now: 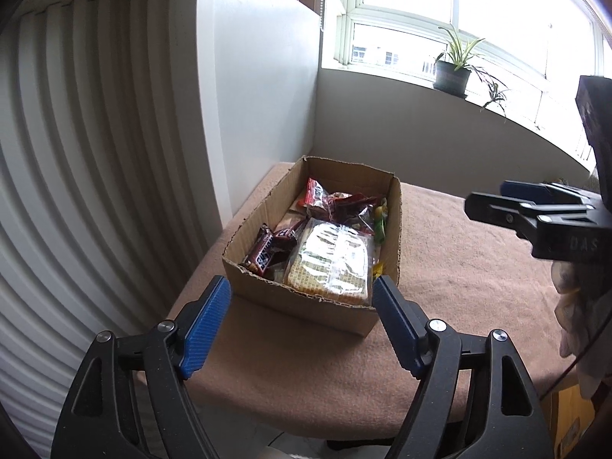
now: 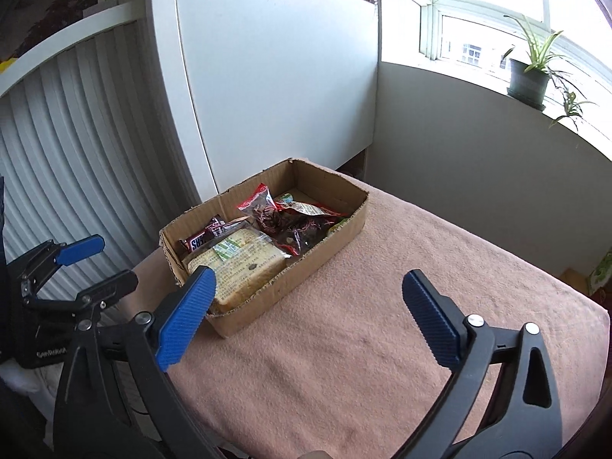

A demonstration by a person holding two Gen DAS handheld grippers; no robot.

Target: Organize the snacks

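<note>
An open cardboard box (image 1: 306, 308) (image 2: 325, 244) stands on the left part of a table under a brown cloth (image 1: 459, 267) (image 2: 363, 325). Inside lie a clear wafer pack (image 1: 332, 264) (image 2: 241, 260), a brown Snickers bar (image 1: 264, 254) (image 2: 202, 239), a red-and-clear packet (image 1: 340, 206) (image 2: 290, 225) and a green packet (image 1: 380, 218). My left gripper (image 1: 302, 287) (image 2: 118, 260) is open and empty, just short of the box's near wall. My right gripper (image 2: 308, 275) (image 1: 485, 197) is wide open and empty, over the cloth to the right of the box.
A white cabinet (image 2: 275, 76) and a ribbed white panel (image 1: 76, 153) rise behind and left of the table. A potted plant (image 1: 453, 72) (image 2: 528, 76) stands on the window sill. A gloved hand (image 1: 577, 306) holds the right gripper.
</note>
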